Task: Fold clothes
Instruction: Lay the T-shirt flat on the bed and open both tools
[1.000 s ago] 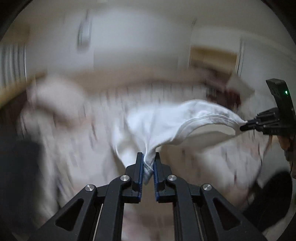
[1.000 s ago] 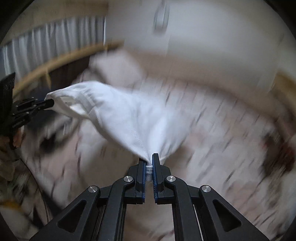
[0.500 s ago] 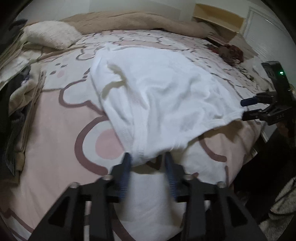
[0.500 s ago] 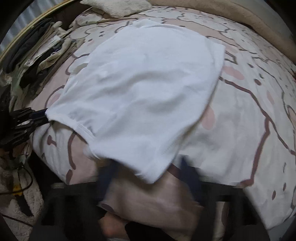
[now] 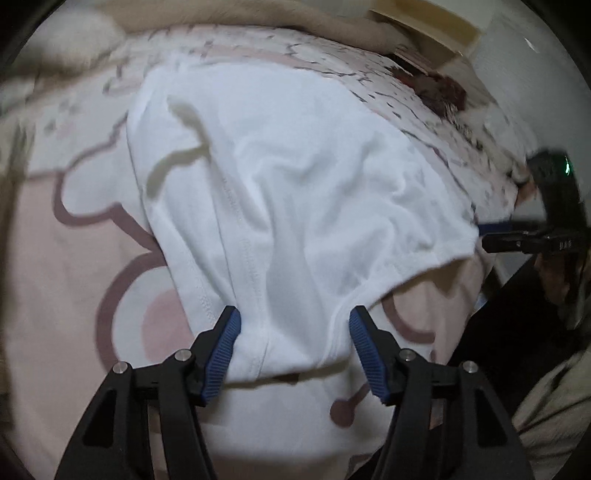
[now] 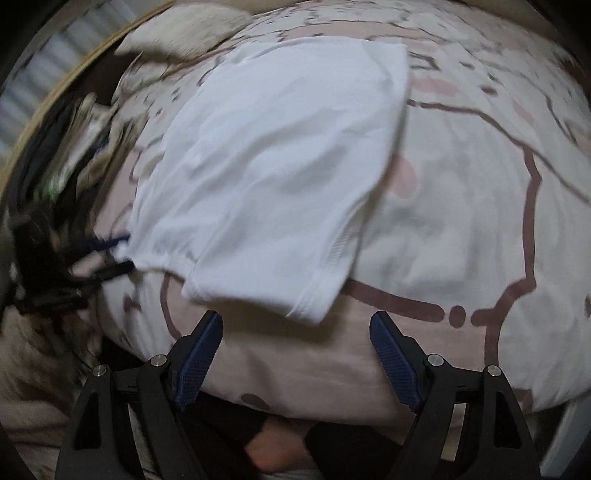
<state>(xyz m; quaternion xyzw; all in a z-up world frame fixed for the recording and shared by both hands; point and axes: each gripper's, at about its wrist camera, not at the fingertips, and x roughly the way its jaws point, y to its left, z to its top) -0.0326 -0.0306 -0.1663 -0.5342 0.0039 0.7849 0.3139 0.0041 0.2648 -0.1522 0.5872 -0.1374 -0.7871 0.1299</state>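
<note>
A white garment point(image 5: 295, 177) lies spread on the bed, its hem toward me. My left gripper point(image 5: 293, 314) sits low over the near hem with its jaws opening. The cloth lies between the blue pads point(image 5: 221, 343), which do not press on it. In the right wrist view the same garment point(image 6: 273, 155) lies flat, and its near corner ends just ahead of my right gripper point(image 6: 295, 315). That gripper is open with nothing between its fingers. Each gripper also shows in the other's view, beside a garment corner: the right one point(image 5: 495, 236) and the left one point(image 6: 114, 254).
The bedspread point(image 6: 461, 221) is pink and white with brown outlines. A beige blanket point(image 5: 258, 18) lies along the far side. A pile of dark and light clothes point(image 6: 66, 147) sits at the bed's left. A dark red item point(image 5: 436, 88) lies far right. The bed's front edge drops off below my right gripper.
Both grippers held the garment stretched in the air, shut on its corners. They have come down to the bed, laid it flat, and opened off the cloth.
</note>
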